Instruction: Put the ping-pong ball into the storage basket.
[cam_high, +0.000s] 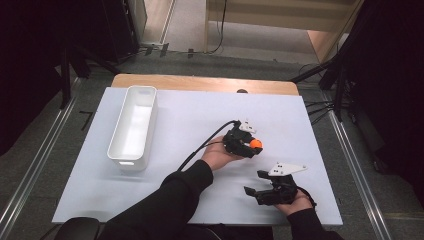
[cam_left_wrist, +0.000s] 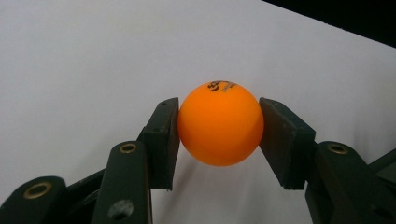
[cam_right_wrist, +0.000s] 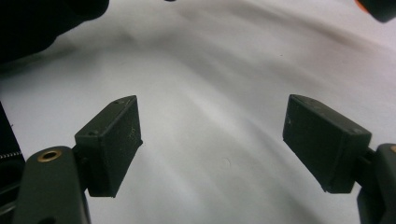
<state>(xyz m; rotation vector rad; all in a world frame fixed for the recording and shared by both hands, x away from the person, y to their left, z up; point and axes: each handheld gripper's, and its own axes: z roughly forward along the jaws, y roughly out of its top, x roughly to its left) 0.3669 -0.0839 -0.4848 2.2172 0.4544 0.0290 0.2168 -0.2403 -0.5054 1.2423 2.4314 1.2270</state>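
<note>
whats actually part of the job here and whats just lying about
In the job:
orange ball, clamped in the left gripper
white bin, probably where the ball goes
right gripper, open and holding nothing

Just there:
white table cover
wooden table edge

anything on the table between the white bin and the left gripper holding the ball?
Nothing but the gripper's own cable. In the high view, the table is otherwise bare between the white bin and the left gripper, which is shut on the orange ball.
</note>
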